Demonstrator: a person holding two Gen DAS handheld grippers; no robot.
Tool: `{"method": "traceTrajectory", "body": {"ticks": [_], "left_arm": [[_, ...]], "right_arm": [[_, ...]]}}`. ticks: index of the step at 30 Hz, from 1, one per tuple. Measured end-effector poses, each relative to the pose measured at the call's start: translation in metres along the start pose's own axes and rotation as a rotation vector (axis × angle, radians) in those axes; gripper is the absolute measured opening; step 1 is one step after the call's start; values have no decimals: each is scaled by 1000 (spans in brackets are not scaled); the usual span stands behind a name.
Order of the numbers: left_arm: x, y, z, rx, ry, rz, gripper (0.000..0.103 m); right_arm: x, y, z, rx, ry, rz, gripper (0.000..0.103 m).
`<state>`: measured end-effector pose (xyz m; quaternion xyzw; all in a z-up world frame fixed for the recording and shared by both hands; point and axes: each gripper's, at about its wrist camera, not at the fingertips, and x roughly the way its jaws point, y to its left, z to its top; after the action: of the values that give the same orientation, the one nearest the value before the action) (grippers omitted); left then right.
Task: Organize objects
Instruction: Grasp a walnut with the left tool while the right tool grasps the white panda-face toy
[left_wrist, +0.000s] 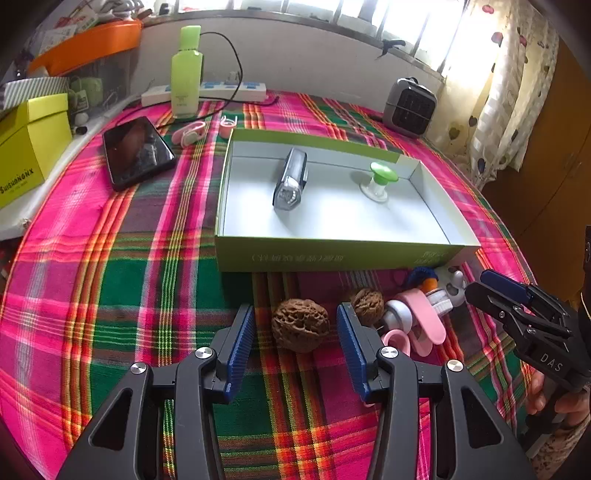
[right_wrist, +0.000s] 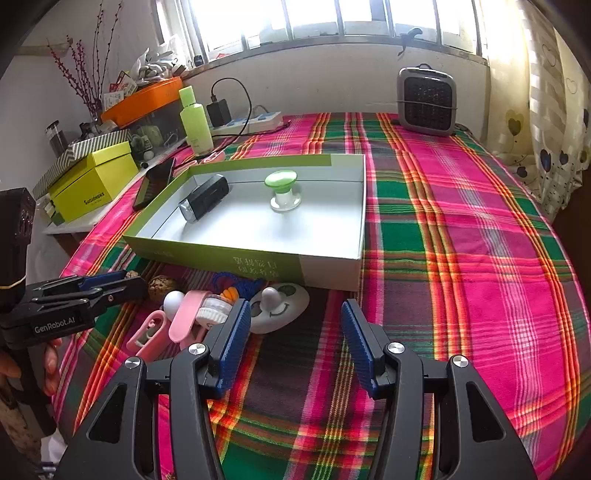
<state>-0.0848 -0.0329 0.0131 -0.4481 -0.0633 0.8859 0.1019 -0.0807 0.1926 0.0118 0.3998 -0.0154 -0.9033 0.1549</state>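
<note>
The left gripper (right_wrist: 110, 286) reads "GenRobot.AI", the right gripper (left_wrist: 491, 291) "DAS", the yellow box (left_wrist: 31, 147) "SUISUANGNX".

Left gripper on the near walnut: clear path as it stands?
Probably yes. The near walnut lies on the cloth between the open left gripper pads, untouched. The second walnut and pink clutter sit just outside its right finger; a nudge is possible.

Your left wrist camera looks forward and down past the left tool (left_wrist: 295, 325), close over the counter (left_wrist: 129, 288), with the box (left_wrist: 332, 254) just ahead. Your right wrist camera sits beside it, facing the same way past the right tool (right_wrist: 295, 321). Both views share the box, window wall and each other's tool.
</note>
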Motion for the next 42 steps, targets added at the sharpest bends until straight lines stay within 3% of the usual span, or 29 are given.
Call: {"method": "traceTrajectory", "body": {"ticks": [16,27,30,34,42], "left_arm": [[6,0,0,7,5,5,45],[7,1,3,-6,-2,-1,44],[7,1,3,-10,-4,-1,43],[7,2,3,-12,-4,-2,32],[7,2,3,-9,-6,1,31]], "right_arm": [[23,1,5,40,58,23,52],[23,-1,7,50,52,29,52],[23,-1,7,51,49,34,45],[24,0,7,46,55,38,43],[21,-1,7,46,42,42,37]]}}
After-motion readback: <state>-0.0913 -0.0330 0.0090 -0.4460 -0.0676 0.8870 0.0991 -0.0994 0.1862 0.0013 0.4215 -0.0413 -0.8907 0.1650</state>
